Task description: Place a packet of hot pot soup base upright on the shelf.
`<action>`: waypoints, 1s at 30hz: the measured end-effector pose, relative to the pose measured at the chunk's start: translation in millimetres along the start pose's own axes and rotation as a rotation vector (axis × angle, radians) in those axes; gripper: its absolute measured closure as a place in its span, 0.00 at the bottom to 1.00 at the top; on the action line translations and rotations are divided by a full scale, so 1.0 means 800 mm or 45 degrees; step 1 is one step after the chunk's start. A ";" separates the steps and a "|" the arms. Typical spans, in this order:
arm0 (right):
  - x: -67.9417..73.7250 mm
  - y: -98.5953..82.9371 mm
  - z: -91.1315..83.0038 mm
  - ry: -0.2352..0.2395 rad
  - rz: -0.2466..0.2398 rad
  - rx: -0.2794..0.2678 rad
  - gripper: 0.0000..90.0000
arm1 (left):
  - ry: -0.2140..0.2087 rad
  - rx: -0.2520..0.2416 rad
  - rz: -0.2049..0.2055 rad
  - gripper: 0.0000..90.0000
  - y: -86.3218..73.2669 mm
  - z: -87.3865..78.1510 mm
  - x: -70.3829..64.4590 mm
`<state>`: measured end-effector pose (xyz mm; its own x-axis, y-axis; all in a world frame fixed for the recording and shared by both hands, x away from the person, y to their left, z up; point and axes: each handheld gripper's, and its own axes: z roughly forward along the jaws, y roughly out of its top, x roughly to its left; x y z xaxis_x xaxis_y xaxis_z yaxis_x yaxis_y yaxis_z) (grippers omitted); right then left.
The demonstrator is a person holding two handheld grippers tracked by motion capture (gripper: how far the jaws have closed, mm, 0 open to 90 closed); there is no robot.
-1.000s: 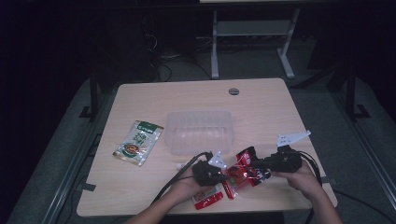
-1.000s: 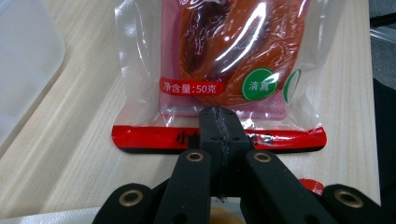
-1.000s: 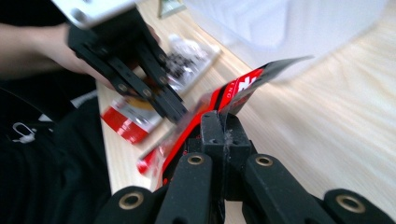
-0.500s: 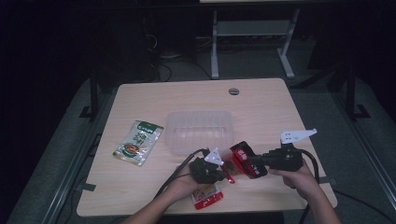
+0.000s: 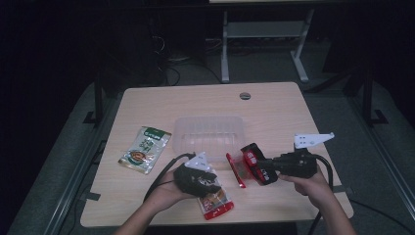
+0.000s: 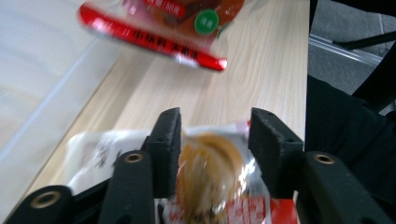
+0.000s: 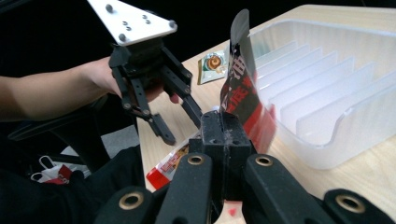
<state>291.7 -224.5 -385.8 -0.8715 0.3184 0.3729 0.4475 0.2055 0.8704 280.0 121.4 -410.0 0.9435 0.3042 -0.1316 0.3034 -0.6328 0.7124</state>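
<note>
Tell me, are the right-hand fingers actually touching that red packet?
Touching. In the right gripper view, the right gripper has its black fingers shut tight on the red packet, which stands up from between them beside the clear tray.

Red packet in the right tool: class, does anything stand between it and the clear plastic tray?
Nothing visible does. The right tool holds the red packet upright beside the clear tray, whose near wall is the only edge to pass; its ribbed inside looks empty.

A green sachet lies flat on the table, left of the clear plastic tray.
</note>
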 end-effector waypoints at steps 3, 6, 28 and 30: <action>0.002 0.003 0.001 -0.007 -0.007 -0.012 1.00 | 0.016 -0.025 -0.023 0.54 -0.009 -0.012 0.002; 0.004 0.010 0.002 -0.011 -0.012 -0.035 1.00 | 0.052 -0.041 -0.039 0.50 -0.023 -0.031 0.007; -0.003 0.072 0.022 -0.106 -0.080 -0.122 1.00 | 0.258 -0.098 -0.222 0.26 -0.123 -0.112 0.017; -0.006 0.078 0.024 -0.129 -0.083 -0.130 1.00 | 0.272 -0.094 -0.215 0.24 -0.123 -0.112 0.019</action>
<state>327.8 -195.7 -339.0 -0.8710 0.4001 0.2850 0.3636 0.1352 0.9217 252.1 252.1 -420.5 0.8287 0.5487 -0.1099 0.4357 -0.5093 0.7422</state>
